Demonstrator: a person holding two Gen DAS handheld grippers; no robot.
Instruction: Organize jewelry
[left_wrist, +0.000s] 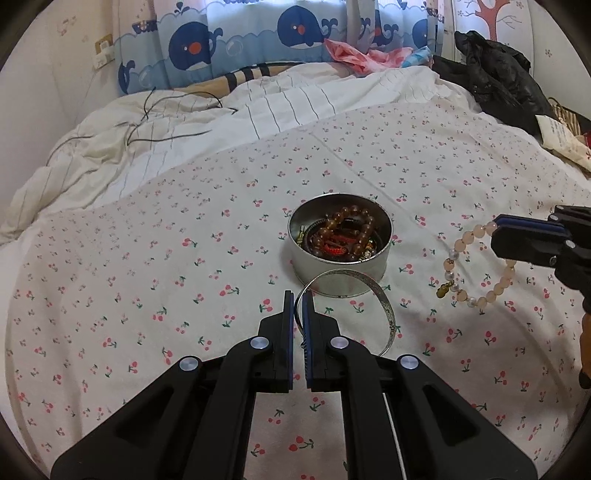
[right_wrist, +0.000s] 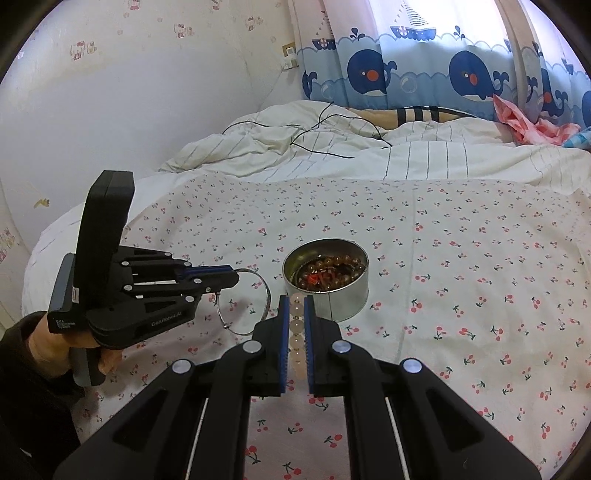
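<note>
Your left gripper (left_wrist: 298, 295) clamps silver bangle (left_wrist: 373, 291); right gripper (right_wrist: 296, 301) clamps pink bead bracelet (left_wrist: 458, 245); round tin (left_wrist: 369, 275) just ahead of both.

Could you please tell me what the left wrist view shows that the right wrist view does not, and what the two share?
Only the left wrist view shows the whole pale pink beaded bracelet with its gold charm, dangling from the right gripper, plus the black jacket.

Only the right wrist view shows the person's hand holding the left gripper and the bare wall.

Both show the round silver tin of brown beads, the thin silver bangle clamped in the left gripper, and the cherry-print bedsheet.
</note>
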